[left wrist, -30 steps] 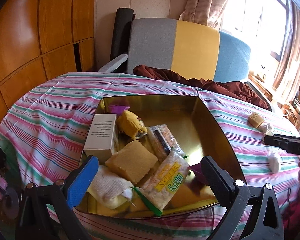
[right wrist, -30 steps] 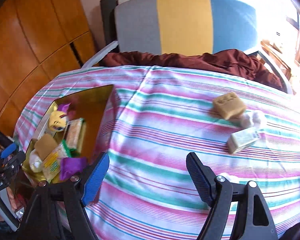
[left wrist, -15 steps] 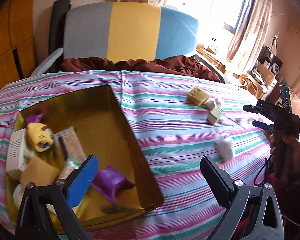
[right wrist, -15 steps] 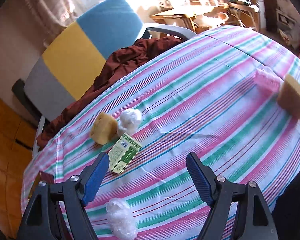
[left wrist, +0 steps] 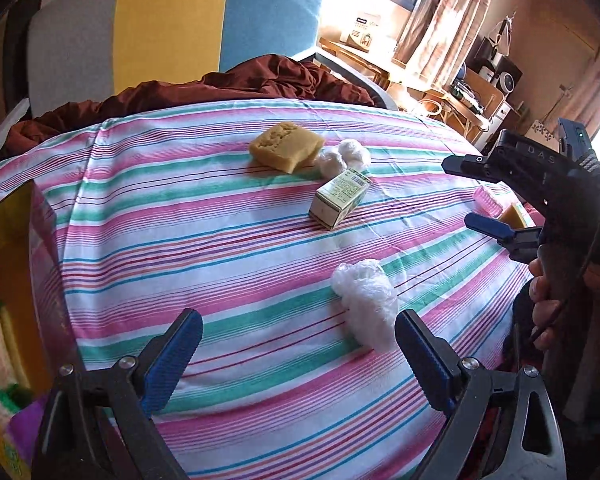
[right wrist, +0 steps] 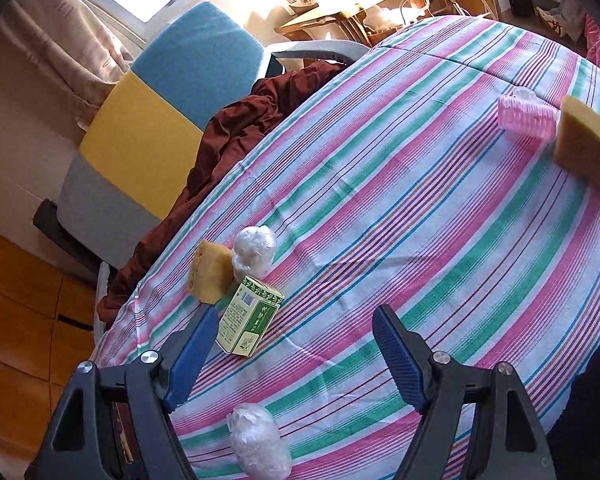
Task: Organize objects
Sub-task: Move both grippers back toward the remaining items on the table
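Note:
On the striped tablecloth lie a yellow sponge, a white plastic ball, a green carton and a crumpled white plastic wad. My left gripper hovers over the cloth. Its jaws are closing with nothing between them, and the wad lies just ahead of the right finger. My right gripper stands open and empty, with the green carton beside its left finger. A pink roller and a second sponge lie far right. The right gripper also shows in the left wrist view, held by a hand.
The gold tin box with packets inside sits at the table's left edge. A grey, yellow and blue chair with a brown cloth stands behind the table. A desk with clutter stands by the window.
The left wrist view swung from the gold box rightward to the loose items on the cloth. The right wrist view rolled and shifted right early on, then held still.

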A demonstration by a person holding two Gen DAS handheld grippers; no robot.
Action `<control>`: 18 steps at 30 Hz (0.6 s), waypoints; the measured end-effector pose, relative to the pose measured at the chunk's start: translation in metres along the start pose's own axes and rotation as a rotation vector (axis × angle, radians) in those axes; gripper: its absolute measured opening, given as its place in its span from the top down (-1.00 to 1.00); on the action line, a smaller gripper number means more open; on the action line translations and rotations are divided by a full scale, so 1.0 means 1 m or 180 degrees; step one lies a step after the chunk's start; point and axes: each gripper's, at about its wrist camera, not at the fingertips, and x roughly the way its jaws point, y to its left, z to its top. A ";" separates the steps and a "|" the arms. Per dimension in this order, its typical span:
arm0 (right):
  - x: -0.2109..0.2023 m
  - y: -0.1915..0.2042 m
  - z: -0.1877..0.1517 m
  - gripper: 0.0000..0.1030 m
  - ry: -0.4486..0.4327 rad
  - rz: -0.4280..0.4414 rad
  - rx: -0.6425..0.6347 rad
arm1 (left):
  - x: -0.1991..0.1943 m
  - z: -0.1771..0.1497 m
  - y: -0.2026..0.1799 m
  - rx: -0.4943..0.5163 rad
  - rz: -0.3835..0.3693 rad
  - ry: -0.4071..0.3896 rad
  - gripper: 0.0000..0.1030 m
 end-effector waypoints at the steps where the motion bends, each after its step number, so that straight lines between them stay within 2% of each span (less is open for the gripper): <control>1: 0.000 0.000 0.000 -0.56 0.0004 0.0005 0.0004 | 0.005 0.002 -0.003 0.0017 -0.0012 0.0007 -0.89; 4: 0.000 0.000 0.001 -0.57 -0.0016 0.0005 0.0016 | 0.021 0.008 -0.015 0.0113 -0.0006 0.0032 -0.83; 6: 0.000 -0.002 0.001 -0.57 -0.0008 0.0018 0.0041 | 0.034 0.010 -0.023 0.0152 -0.0038 0.0119 -0.58; 10: 0.001 -0.003 0.002 -0.57 0.0000 0.0011 0.0061 | 0.058 0.015 -0.041 0.0277 -0.0031 0.0171 -0.40; 13: 0.004 -0.004 0.002 -0.57 0.0054 0.0021 0.0071 | 0.085 0.013 -0.046 0.0367 0.0126 0.0339 -0.14; 14: 0.005 -0.005 0.002 -0.57 0.0063 0.0018 0.0069 | 0.084 0.011 -0.048 0.0449 0.0178 0.0208 -0.11; 15: 0.006 -0.005 0.002 -0.57 0.0066 0.0013 0.0066 | 0.085 0.010 -0.050 0.0525 0.0241 0.0167 0.01; 16: 0.007 -0.004 0.002 -0.57 0.0074 0.0010 0.0059 | 0.084 0.007 -0.049 0.0572 0.0257 0.0122 0.04; 18: 0.009 -0.004 0.002 -0.57 0.0116 0.0017 0.0047 | 0.081 0.004 -0.041 0.0575 0.0228 0.0026 0.24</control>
